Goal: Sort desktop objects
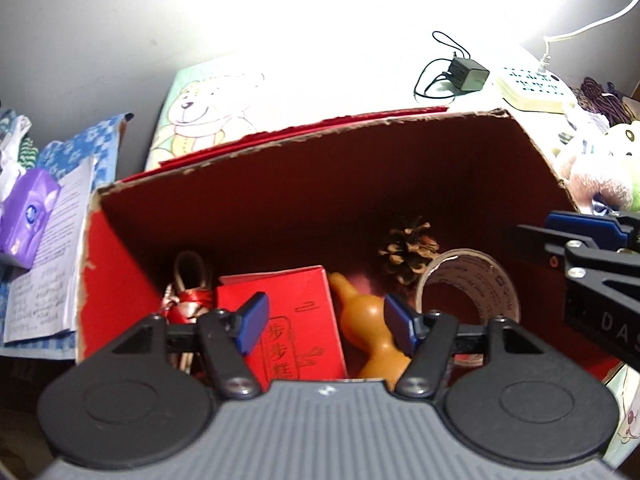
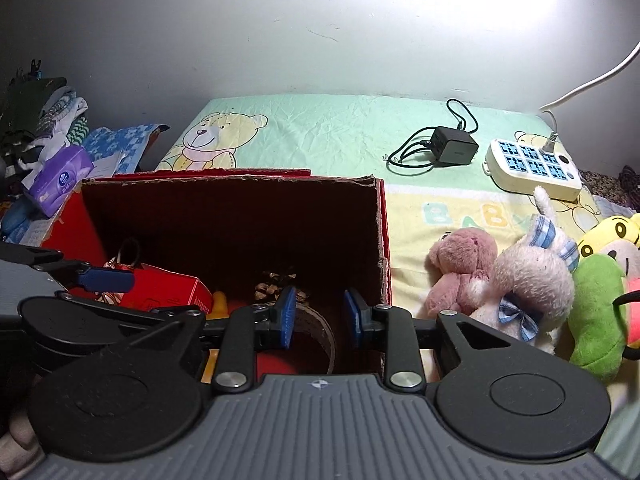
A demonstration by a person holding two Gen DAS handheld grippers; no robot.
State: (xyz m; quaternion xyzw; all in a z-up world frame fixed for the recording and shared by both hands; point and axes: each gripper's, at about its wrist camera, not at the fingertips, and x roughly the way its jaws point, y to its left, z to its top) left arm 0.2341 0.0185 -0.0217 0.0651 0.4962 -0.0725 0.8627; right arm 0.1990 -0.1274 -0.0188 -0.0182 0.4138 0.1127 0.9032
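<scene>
Fingers spread on both tools, nothing pinched: left gripper [image 1: 326, 322] is held over the near rim of the red cardboard box [image 1: 120, 264], right gripper [image 2: 320, 318] over its right end. Inside the box: red carton [image 1: 292, 312] at centre, orange gourd [image 1: 372, 332] touching it at 3 o'clock, pine cone [image 1: 408, 250] at 1 o'clock, tape roll [image 1: 476, 284] leaned at 3 o'clock, ribboned item [image 1: 188, 300] at 9 o'clock. Plush toys [image 2: 520, 280] are seen outside on the sheet [image 2: 340, 132], at 3 o'clock of the box; charger [image 2: 454, 146] and power strip [image 2: 532, 168] at 1 o'clock
</scene>
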